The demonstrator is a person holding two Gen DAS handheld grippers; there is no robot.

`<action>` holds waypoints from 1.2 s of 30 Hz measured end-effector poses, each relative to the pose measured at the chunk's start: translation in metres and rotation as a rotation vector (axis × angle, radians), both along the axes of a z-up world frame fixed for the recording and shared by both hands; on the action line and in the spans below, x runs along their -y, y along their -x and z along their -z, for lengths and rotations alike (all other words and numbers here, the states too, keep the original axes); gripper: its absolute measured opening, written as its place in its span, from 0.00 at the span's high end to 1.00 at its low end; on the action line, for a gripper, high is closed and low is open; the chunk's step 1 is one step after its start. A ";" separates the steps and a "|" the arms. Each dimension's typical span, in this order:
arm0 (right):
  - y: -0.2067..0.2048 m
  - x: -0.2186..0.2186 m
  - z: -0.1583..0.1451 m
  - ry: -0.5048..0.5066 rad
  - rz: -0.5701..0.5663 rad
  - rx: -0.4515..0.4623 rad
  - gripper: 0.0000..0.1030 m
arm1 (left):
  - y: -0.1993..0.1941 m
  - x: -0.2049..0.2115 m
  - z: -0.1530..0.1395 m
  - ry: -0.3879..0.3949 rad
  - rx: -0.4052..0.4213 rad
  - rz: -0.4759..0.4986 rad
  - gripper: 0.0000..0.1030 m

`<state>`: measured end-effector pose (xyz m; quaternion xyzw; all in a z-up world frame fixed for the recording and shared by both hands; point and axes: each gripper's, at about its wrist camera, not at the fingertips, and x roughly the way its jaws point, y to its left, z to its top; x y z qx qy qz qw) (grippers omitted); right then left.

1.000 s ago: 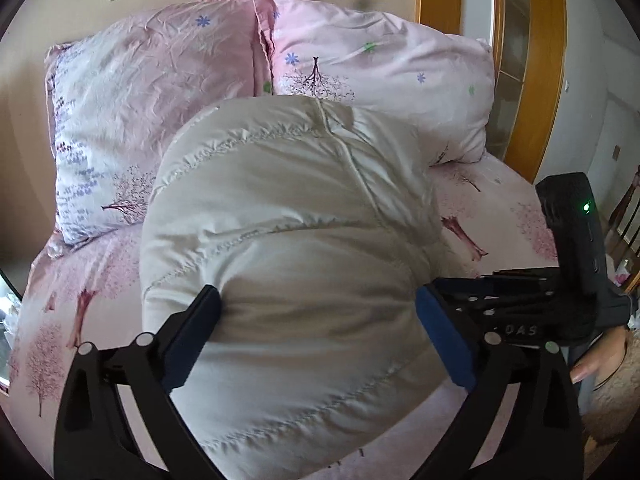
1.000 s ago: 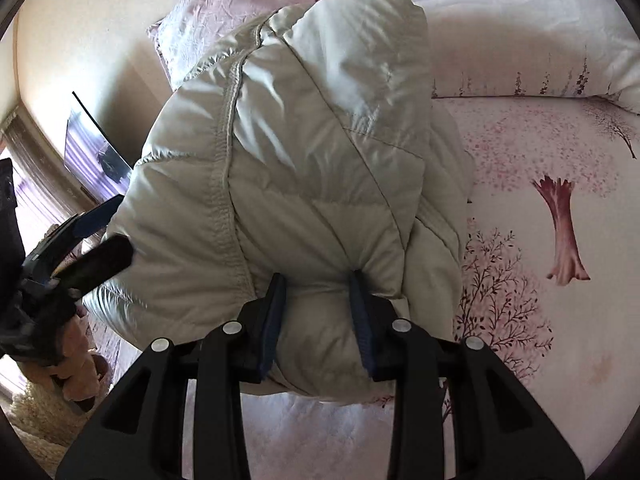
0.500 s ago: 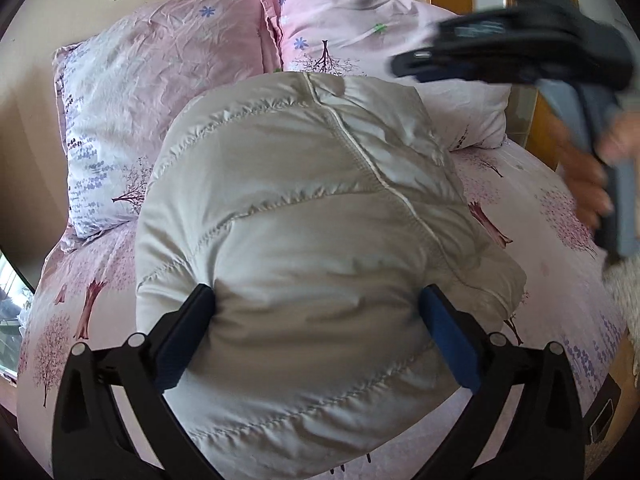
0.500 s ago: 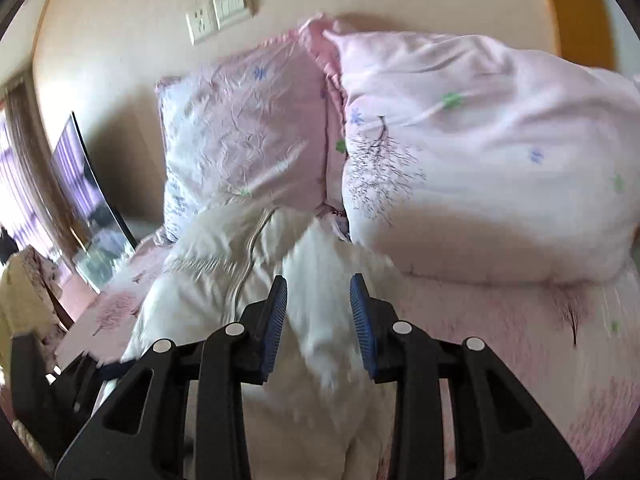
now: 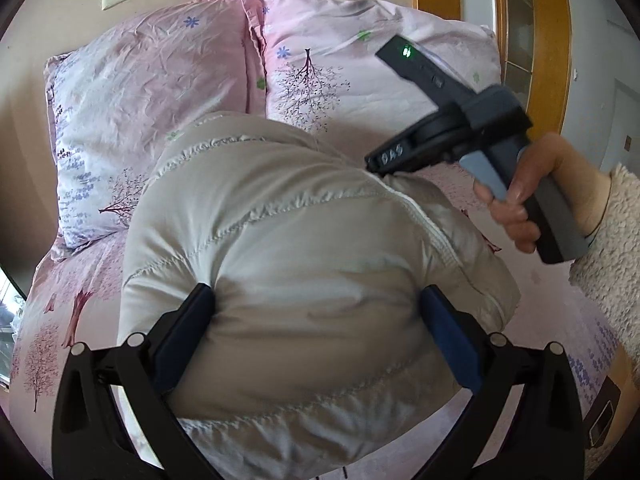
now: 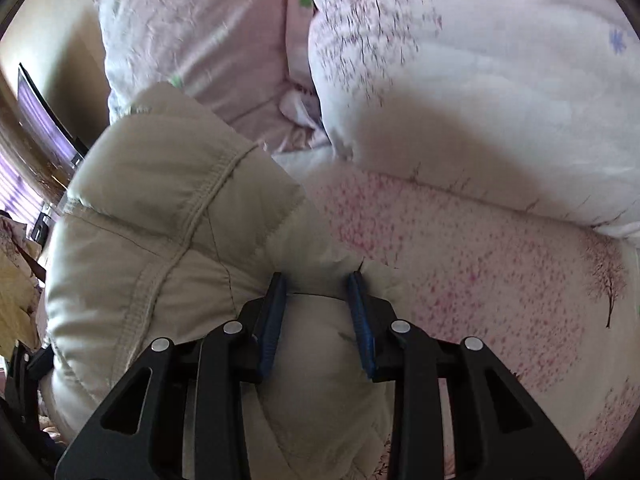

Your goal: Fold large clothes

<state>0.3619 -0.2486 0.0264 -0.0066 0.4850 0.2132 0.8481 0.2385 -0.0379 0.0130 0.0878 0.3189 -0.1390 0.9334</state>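
On the pink bed (image 5: 60, 320), below two pillows (image 5: 152, 92) — folded cream puffer jacket (image 5: 304, 248). My left gripper (image 5: 316, 328) straddles its bulk, pads wide, pressing its sides; right gripper (image 6: 318, 308) clamps a fold.

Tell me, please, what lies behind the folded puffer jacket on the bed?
Behind the puffer jacket two pink pillows lean against the wall. Their lower edges are covered by the jacket.

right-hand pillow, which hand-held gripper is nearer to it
Right. The right hand-held gripper holds the puffy jacket close below the right-hand pillow; the left hand-held gripper grips the jacket's near end, farther back.
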 end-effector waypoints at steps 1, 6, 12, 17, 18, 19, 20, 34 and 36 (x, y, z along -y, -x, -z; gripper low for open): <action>0.000 0.001 0.003 0.001 -0.002 -0.005 0.69 | -0.001 0.001 -0.001 0.003 0.002 0.002 0.02; -0.001 0.018 0.016 -0.076 0.025 -0.041 0.69 | 0.000 0.007 0.001 0.004 0.013 0.006 0.02; 0.031 0.023 -0.018 -0.081 0.082 0.081 0.59 | 0.000 0.004 0.003 -0.014 0.009 -0.004 0.02; 0.083 0.031 -0.052 -0.179 0.054 0.222 0.47 | -0.001 0.003 0.002 -0.016 0.005 -0.012 0.02; 0.088 0.030 -0.054 -0.188 0.043 0.230 0.47 | 0.000 0.004 0.002 -0.017 0.006 -0.013 0.02; 0.095 0.026 -0.054 -0.194 0.024 0.231 0.47 | 0.000 0.004 0.002 -0.019 0.007 -0.014 0.02; 0.097 0.022 -0.051 -0.185 0.006 0.219 0.47 | 0.000 0.004 0.002 -0.020 0.008 -0.016 0.02; 0.096 0.033 0.005 -0.170 0.081 0.103 0.48 | 0.023 -0.047 -0.039 0.041 0.091 -0.097 0.02; 0.110 0.035 -0.001 -0.171 0.107 0.140 0.48 | 0.018 -0.059 -0.037 0.022 0.073 -0.138 0.02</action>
